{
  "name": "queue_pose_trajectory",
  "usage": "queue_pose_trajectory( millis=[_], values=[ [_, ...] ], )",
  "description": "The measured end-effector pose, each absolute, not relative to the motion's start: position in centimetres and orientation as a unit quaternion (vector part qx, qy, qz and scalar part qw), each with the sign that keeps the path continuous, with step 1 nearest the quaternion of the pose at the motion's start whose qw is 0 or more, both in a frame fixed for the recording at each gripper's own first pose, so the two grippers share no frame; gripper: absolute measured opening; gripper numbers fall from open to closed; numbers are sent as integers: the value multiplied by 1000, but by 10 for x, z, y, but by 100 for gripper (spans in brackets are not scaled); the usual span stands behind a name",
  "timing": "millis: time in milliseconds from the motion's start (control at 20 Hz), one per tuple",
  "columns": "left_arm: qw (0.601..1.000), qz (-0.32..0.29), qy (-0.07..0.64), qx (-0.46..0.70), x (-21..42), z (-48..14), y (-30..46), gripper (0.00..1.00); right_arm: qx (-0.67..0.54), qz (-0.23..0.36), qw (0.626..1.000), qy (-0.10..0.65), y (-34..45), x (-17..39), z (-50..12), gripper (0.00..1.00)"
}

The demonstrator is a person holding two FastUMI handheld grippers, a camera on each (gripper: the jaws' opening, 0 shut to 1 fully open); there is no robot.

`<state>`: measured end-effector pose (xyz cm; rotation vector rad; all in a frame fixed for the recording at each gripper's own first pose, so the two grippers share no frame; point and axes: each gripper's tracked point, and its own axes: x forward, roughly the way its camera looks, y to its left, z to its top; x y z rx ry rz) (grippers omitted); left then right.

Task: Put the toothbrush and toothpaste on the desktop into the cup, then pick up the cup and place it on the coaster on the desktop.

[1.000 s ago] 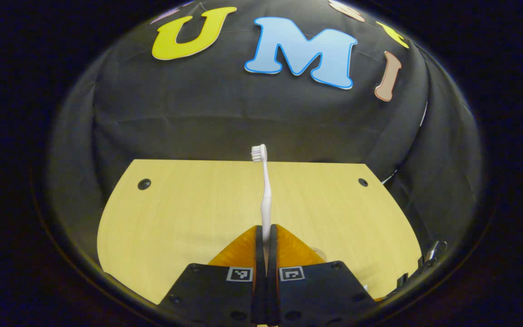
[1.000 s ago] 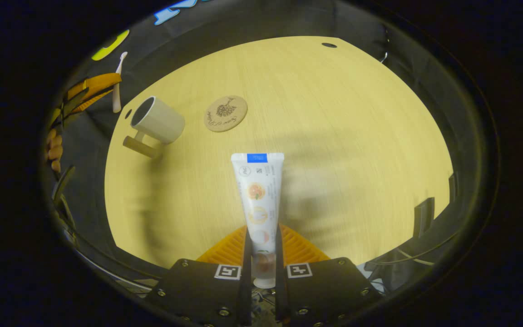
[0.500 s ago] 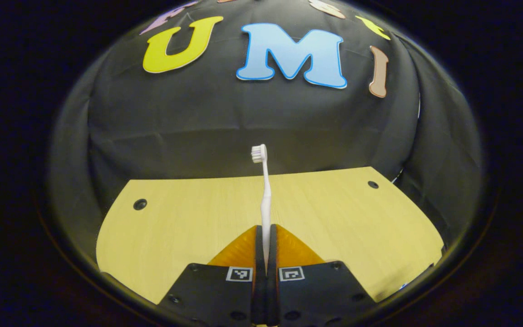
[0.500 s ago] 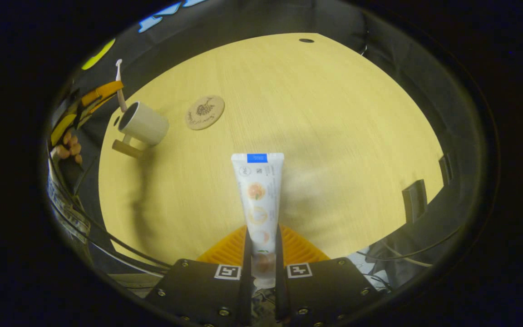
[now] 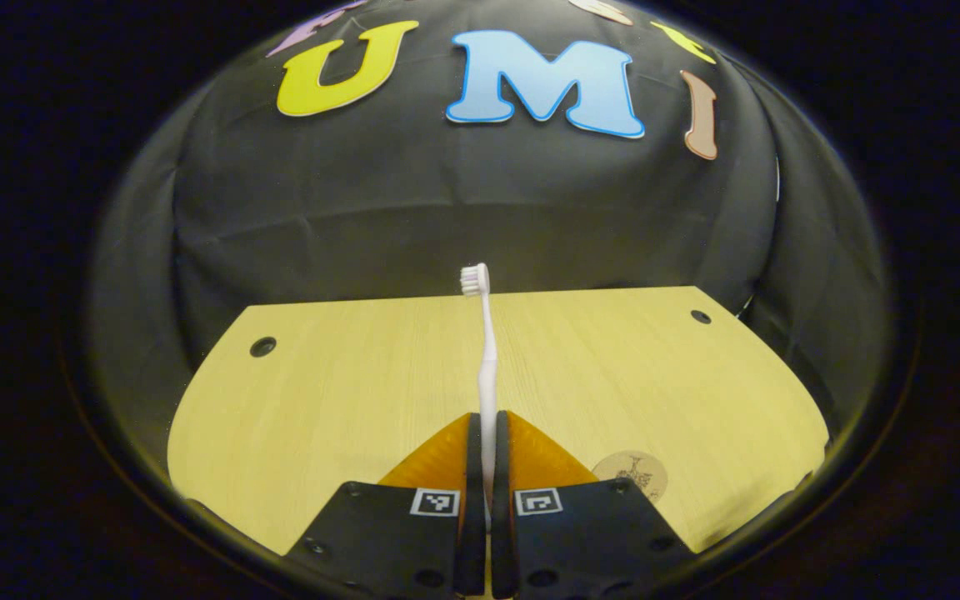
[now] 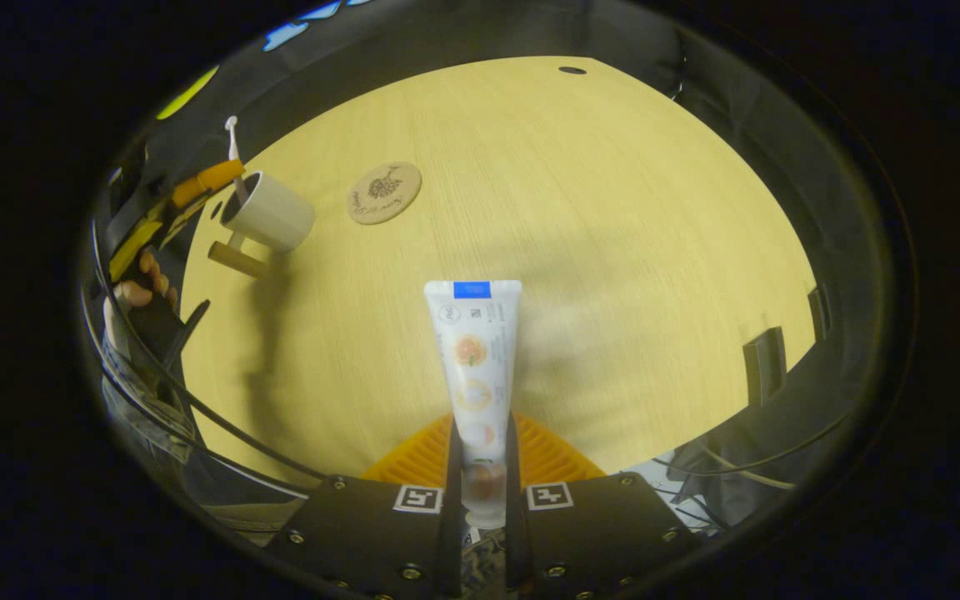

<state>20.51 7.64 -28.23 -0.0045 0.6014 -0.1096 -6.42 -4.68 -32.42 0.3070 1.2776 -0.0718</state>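
The left gripper (image 5: 484,467) clamps the white plastic toothbrush (image 5: 487,350) just above the cream ceramic cup (image 6: 270,212); lower it straight inside. The right gripper (image 6: 480,467) clamps the white toothpaste tube (image 6: 472,358), well apart from the cup.

left gripper (image 5: 484,433) | black plates, square markers, screws | right gripper (image 6: 480,437) | same

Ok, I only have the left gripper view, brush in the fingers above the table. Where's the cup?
Observer: In the right gripper view the cup stands just below the left gripper, near the table edge.
Operator: Is the brush in it?
Observer: The toothbrush points its lower end at the cup's mouth; how deep, I cannot tell.
Operator: And the toothpaste?
Observer: The right gripper is shut on the toothpaste, well apart from the cup.
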Motion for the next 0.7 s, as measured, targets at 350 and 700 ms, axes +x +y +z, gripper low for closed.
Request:
queue_pose_trajectory(
  millis=[350, 700],
  values=[
    [951, -61, 302, -8, 178, -284, 80, 21, 157, 8, 833, 531, -16, 14, -277, 22],
    [951, -54, 306, -7, 152, -271, 98, 51, 204, 60, 863, 458, 42, 101, -237, 22]
  ],
)
